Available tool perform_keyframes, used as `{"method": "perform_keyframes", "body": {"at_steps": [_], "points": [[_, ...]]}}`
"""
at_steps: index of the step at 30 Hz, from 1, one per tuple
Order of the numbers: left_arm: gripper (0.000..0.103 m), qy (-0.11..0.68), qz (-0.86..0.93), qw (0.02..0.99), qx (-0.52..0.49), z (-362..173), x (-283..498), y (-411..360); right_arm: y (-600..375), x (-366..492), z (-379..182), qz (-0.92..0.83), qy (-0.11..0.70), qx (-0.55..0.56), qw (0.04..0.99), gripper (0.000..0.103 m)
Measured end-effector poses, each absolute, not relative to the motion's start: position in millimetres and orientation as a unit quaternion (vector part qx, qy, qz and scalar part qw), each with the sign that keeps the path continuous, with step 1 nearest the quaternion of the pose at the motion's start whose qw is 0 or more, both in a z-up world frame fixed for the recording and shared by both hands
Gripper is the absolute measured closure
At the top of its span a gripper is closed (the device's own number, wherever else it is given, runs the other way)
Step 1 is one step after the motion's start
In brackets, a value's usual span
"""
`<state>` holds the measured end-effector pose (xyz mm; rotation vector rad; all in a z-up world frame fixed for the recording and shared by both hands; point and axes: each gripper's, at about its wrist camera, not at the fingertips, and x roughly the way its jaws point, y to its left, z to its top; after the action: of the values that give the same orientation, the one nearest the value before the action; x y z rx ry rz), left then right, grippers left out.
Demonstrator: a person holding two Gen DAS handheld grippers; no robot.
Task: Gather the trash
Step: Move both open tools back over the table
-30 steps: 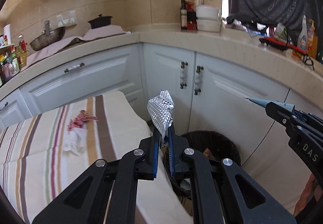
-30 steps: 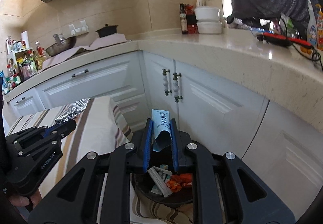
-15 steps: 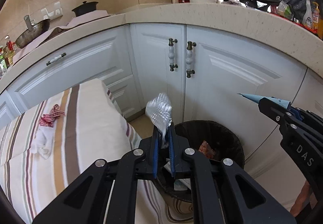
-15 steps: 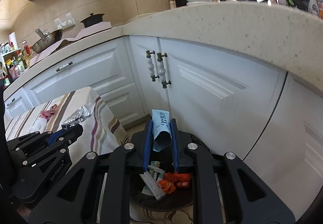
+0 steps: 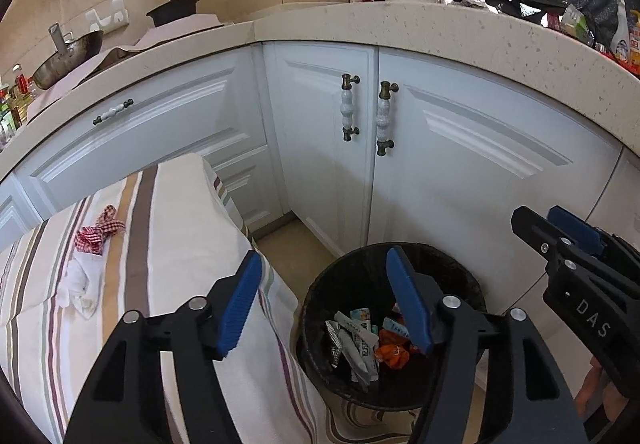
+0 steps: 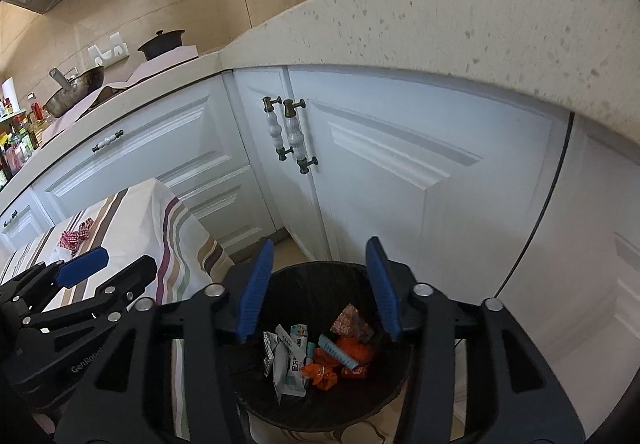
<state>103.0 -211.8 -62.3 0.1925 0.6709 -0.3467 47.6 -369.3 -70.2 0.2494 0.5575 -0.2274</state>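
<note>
On the striped bench [image 5: 172,244] at far left lie a red-checked scrap [image 5: 100,230] and, just below it, a crumpled white tissue [image 5: 80,284], both well apart from everything else and apparently the trash left to collect. Next along, the left tongs [image 5: 324,300] hang with their blue pads spread wide and nothing between them, straddling the bench edge and the black trash bin [image 5: 320,292]. Down in the bin the wrappers [image 6: 312,356] lie in a loose heap, long white sachets running roughly front to back beside orange packets and a pale blue strip lying aslant. Furthest right, the right tongs [image 6: 320,284] gape equally empty over the bin mouth. To do this step well, I judge each should lift straight clear of the rim, then swing back leftward to the tissue without snagging the cloth.
</note>
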Motion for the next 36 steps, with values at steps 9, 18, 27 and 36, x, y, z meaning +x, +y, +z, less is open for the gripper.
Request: {"method": "perform_keyframes", "body": {"at_steps": [9, 18, 27, 36], "points": [[0.032, 0.308, -0.150, 0.936, 0.084, -41.4, 95.5, -180.1, -341.6, 39.4, -45.9, -0.101, 0.255, 0.108, 0.955, 0.043], [0.028, 0.295, -0.102, 0.948, 0.063, -26.8, 90.0, -117.6, -288.9, 43.0, -25.6, -0.062, 0.246, 0.082, 0.964, 0.042], [0.028, 0.280, -0.019, 0.958, 0.054, -21.5, 80.8, -34.4, -218.4, 62.2, -20.4, 0.004, 0.253, 0.060, 0.966, 0.042], [0.028, 0.292, 0.067, 0.953, 0.037, -29.5, 80.1, 45.1, -141.5, 90.0, -30.7, 0.074, 0.275, 0.040, 0.958, 0.042]]}}
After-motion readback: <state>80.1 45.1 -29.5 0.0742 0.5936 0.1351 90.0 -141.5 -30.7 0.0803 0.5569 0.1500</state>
